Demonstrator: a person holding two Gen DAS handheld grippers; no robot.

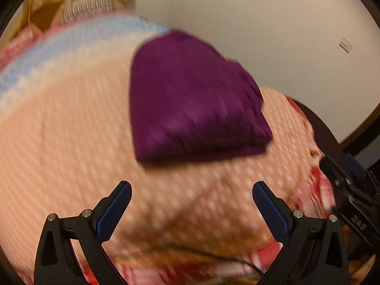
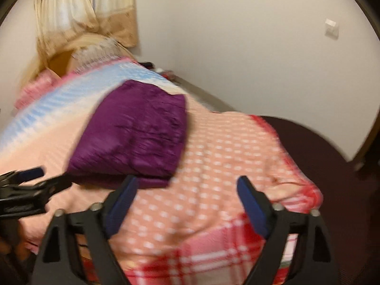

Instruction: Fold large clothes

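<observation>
A purple garment [image 1: 194, 104] lies folded into a thick, roughly square bundle on the bed's peach dotted blanket [image 1: 59, 142]. It also shows in the right wrist view [image 2: 137, 133]. My left gripper [image 1: 192, 190] is open and empty, held above the blanket just short of the bundle's near edge. My right gripper [image 2: 186, 185] is open and empty, near the bundle's front right corner. The right gripper's body shows at the right edge of the left wrist view [image 1: 351, 190]. The left gripper shows at the left edge of the right wrist view [image 2: 30, 182]. Both views are motion-blurred.
The blanket [image 2: 237, 142] has blue and white stripes at the far end and red plaid at the near edge. A cream curtain [image 2: 83, 11] hangs behind the bed. A white wall [image 2: 237, 35] with a switch plate [image 2: 331, 28] stands to the right. Dark floor [image 2: 332, 154] lies right of the bed.
</observation>
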